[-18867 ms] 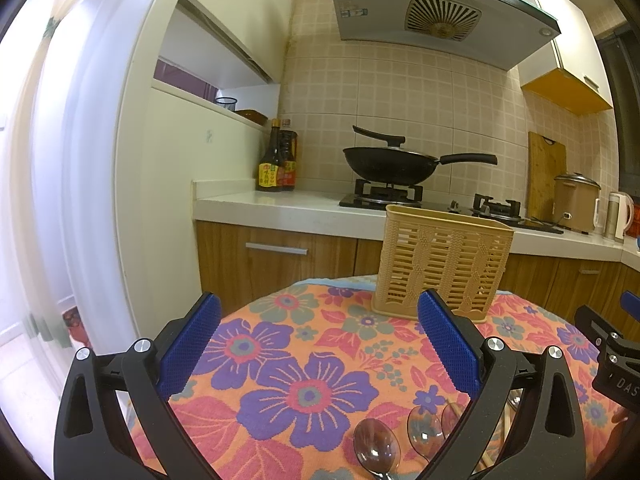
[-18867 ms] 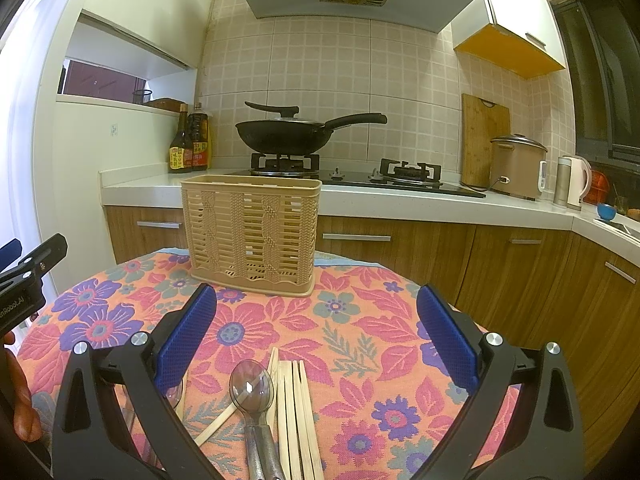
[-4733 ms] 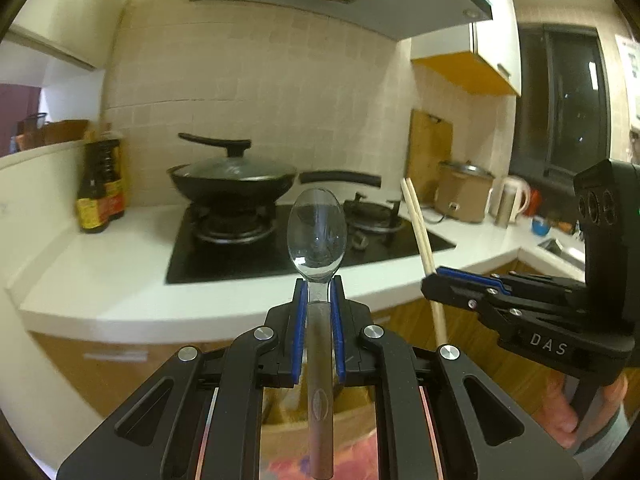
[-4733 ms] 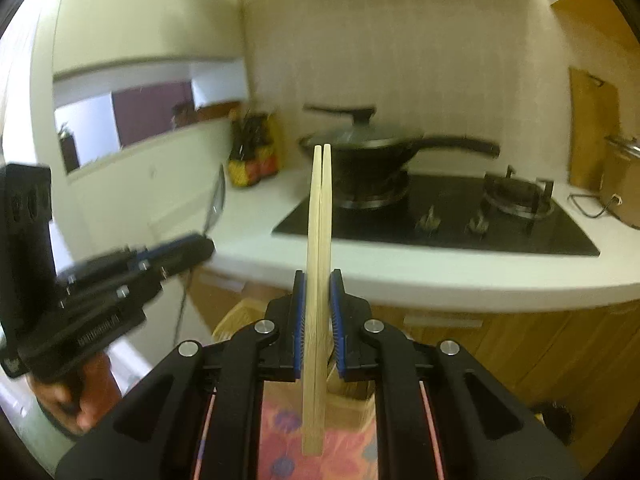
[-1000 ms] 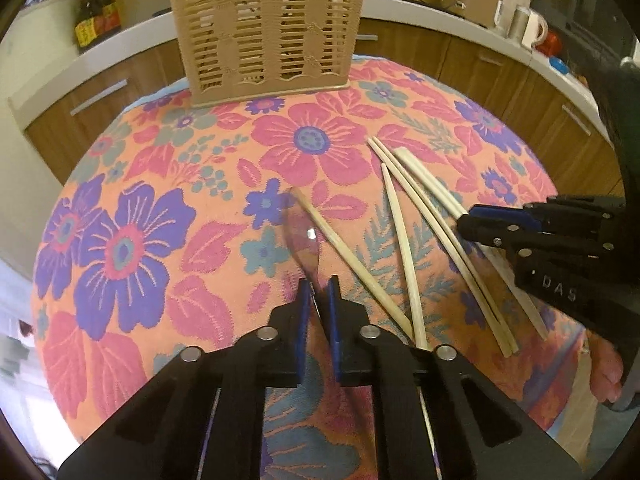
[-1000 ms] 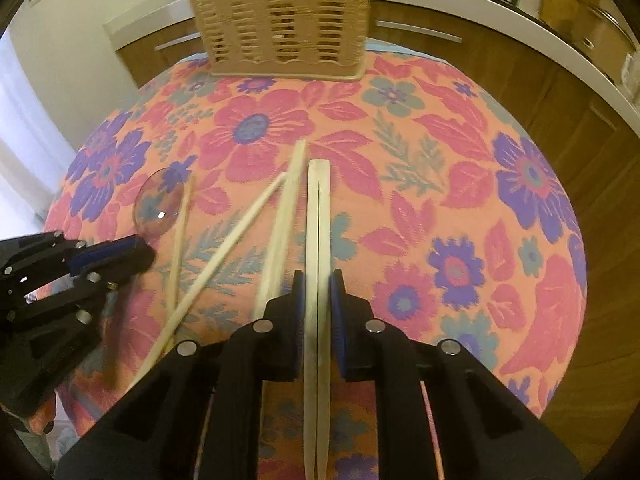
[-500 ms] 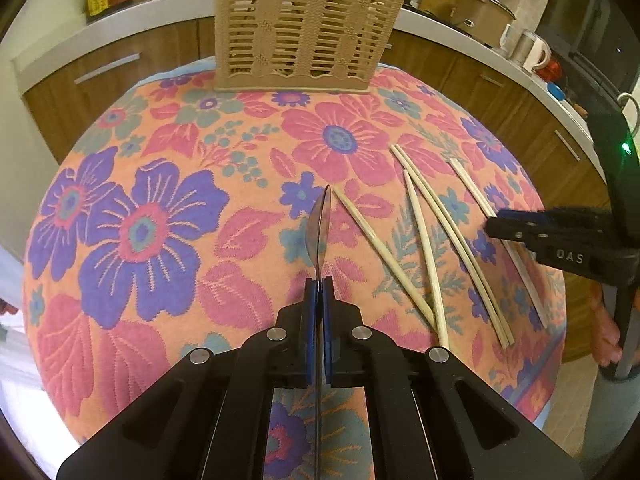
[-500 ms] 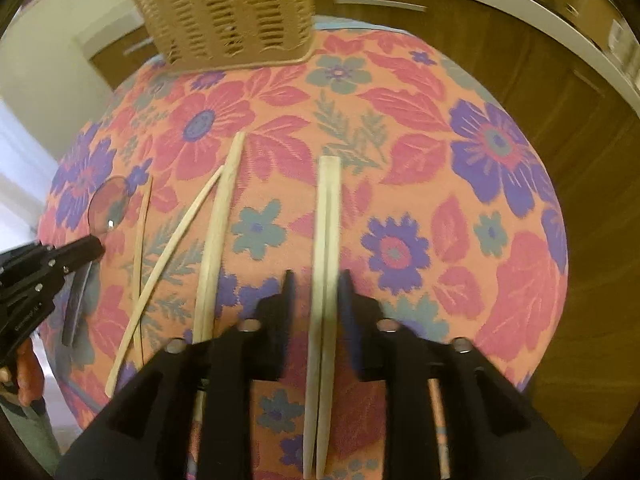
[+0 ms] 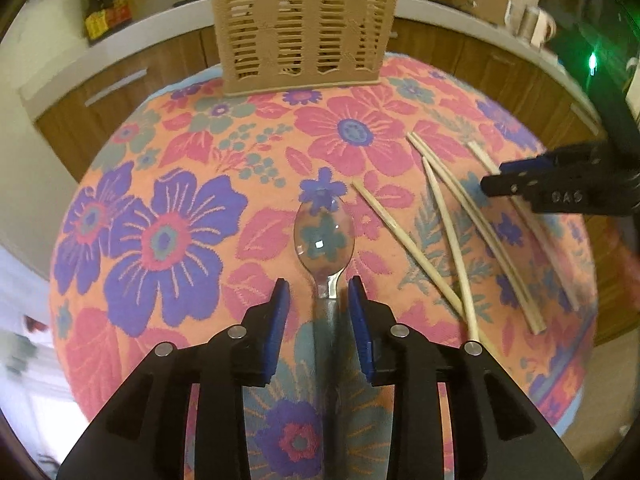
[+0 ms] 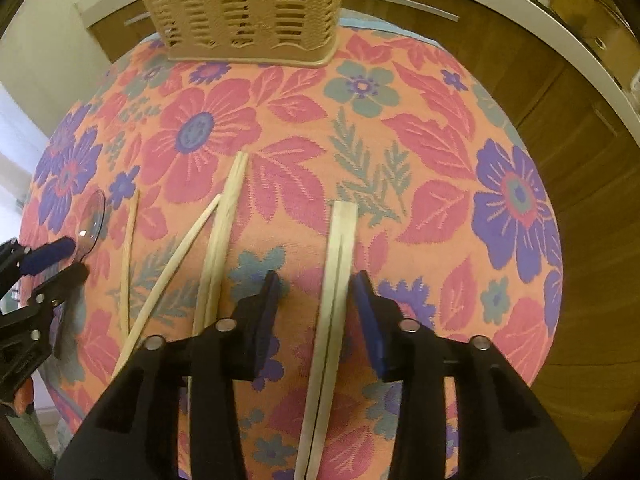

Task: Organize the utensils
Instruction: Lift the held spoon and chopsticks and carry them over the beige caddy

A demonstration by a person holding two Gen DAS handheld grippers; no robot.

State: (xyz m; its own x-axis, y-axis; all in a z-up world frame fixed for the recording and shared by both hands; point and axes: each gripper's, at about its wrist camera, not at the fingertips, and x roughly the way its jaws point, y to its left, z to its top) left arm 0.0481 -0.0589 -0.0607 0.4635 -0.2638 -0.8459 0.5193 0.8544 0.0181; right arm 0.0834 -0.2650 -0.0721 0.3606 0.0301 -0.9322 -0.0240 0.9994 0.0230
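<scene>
A clear-bowled spoon (image 9: pixel 323 236) lies flat on the floral tablecloth (image 9: pixel 160 240), its handle running between the fingers of my left gripper (image 9: pixel 318 286). The jaws are opening and the blue pads stand clear of the handle on both sides. A pair of pale chopsticks (image 10: pixel 340 248) lies side by side between the fingers of my right gripper (image 10: pixel 317 278), which is open and not touching them. The right gripper (image 9: pixel 494 178) also shows at the right of the left wrist view, and the left gripper (image 10: pixel 76 257) by the spoon (image 10: pixel 93 216) at the left of the right wrist view.
A tan slotted utensil basket (image 9: pixel 304 28) stands upright at the table's far edge, also seen as the basket (image 10: pixel 248 4). Several more chopsticks (image 10: pixel 176 260) lie loose between the two grippers. Wooden cabinets and a white counter (image 10: pixel 520 16) ring the round table.
The left jaws have parted, and the spoon they held on edge now lies flat with its bowl up. The right jaws have opened off the chopstick pair, which rests on the cloth.
</scene>
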